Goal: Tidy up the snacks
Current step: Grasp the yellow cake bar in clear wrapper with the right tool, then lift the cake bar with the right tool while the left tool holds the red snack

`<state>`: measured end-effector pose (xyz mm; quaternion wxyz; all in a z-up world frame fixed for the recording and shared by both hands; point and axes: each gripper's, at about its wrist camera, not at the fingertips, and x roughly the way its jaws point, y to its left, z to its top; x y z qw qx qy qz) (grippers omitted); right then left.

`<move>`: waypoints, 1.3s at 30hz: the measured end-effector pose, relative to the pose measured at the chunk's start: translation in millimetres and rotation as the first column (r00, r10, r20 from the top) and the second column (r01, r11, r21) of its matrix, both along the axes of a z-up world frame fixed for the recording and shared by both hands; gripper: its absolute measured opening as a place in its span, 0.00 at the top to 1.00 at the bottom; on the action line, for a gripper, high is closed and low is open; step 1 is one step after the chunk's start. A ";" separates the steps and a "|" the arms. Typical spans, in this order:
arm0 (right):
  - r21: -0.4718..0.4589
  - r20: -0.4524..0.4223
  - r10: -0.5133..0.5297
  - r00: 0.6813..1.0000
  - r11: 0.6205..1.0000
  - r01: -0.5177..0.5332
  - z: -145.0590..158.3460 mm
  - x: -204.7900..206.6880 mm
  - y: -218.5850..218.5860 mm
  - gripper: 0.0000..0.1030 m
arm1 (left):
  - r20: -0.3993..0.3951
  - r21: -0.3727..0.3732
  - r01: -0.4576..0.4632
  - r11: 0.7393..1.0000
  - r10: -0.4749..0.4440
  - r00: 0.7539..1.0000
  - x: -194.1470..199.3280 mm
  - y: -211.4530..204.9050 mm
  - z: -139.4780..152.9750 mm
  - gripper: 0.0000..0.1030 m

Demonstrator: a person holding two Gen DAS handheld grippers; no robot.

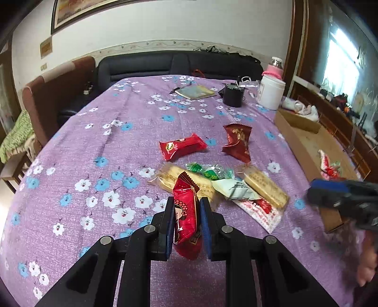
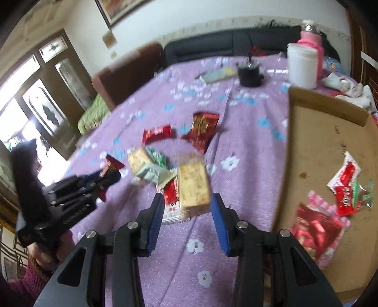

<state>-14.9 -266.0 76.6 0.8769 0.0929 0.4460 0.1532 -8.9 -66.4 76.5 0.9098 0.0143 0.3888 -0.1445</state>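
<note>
Cloth (image 1: 99,132): purple with white and blue flowers, covering the desk.
Notebook (image 1: 197,92): lying flat at the far end, a pen (image 1: 180,87) sitting just beside it.
Black cup (image 1: 232,95): standing upright near the notebook.
White jar (image 1: 270,93): standing upright beside the cup, a pink bottle (image 1: 274,68) standing behind it.
Sofa (image 1: 165,62): dark, sitting beyond the far edge.
Picture (image 1: 94,9): hanging on the wall above.
Door (image 2: 47,94): letting in daylight, blurred.

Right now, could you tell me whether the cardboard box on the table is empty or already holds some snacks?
Not empty. The right wrist view shows the cardboard box holding several red snack packets on its floor; most of that floor is bare.
</note>
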 end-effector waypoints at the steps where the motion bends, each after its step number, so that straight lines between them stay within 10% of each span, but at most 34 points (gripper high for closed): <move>1: -0.025 -0.015 0.002 1.000 1.000 -0.003 -2.3 3.6 5.4 0.62 | 0.001 -0.001 -0.002 1.000 0.002 1.000 0.2 0.1 0.2 0.80; 17: -0.213 -0.045 -0.075 0.996 0.975 0.064 -34.1 40.1 34.1 0.68 | -0.005 -0.021 0.022 1.000 -0.022 1.000 -2.7 -1.2 2.4 0.80; 39: -0.014 0.123 -0.100 0.987 0.995 0.103 -13.0 -6.0 12.8 0.68 | 0.073 0.034 -0.044 0.998 0.041 0.996 -6.1 -2.9 4.1 0.80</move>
